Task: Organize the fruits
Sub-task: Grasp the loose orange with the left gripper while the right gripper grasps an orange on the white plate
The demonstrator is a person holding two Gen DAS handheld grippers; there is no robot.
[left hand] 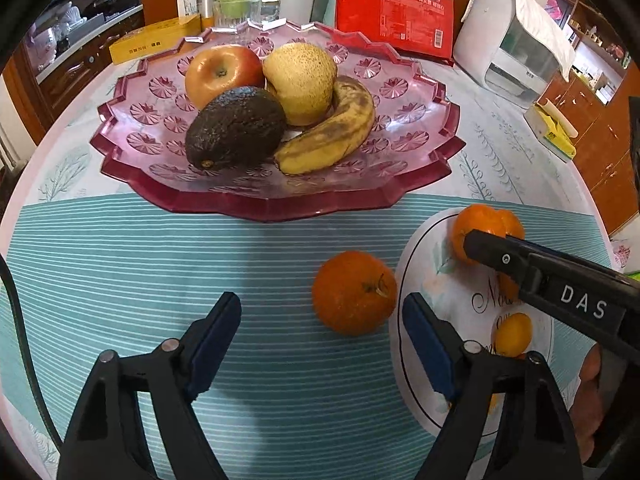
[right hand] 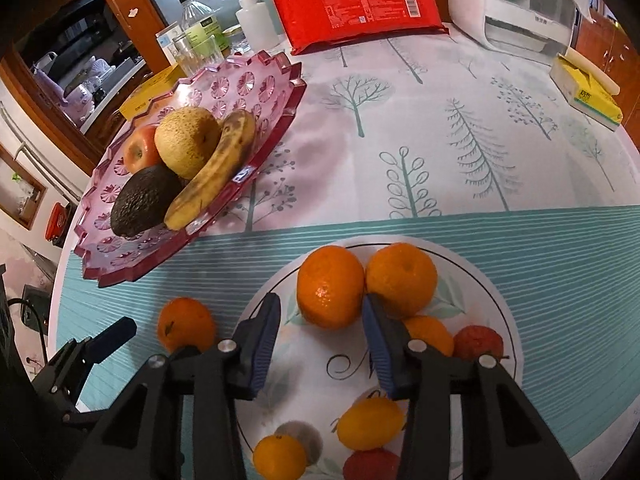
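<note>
A pink glass fruit dish (left hand: 132, 120) (right hand: 264, 76) holds an apple (left hand: 220, 74), a pear (left hand: 300, 80), an avocado (left hand: 236, 128) and a banana (left hand: 332, 132). A white plate (right hand: 480, 280) (left hand: 424, 240) holds two oranges (right hand: 330, 286) (right hand: 402, 278), small citrus fruits and red lychees. One orange (left hand: 354, 292) (right hand: 186, 328) lies loose on the cloth left of the plate. My left gripper (left hand: 320, 340) is open and empty, just before the loose orange. My right gripper (right hand: 318, 340) is open over the plate, its fingers on either side of the near edge of the left orange.
At the back stand a red packet (left hand: 396, 20), bottles and a glass (left hand: 236, 4), a yellow box (left hand: 154, 42) and a white appliance (left hand: 512, 40). A tissue pack (right hand: 586, 92) lies at the right edge. The tree-patterned tablecloth (right hand: 440, 140) lies between dish and plate.
</note>
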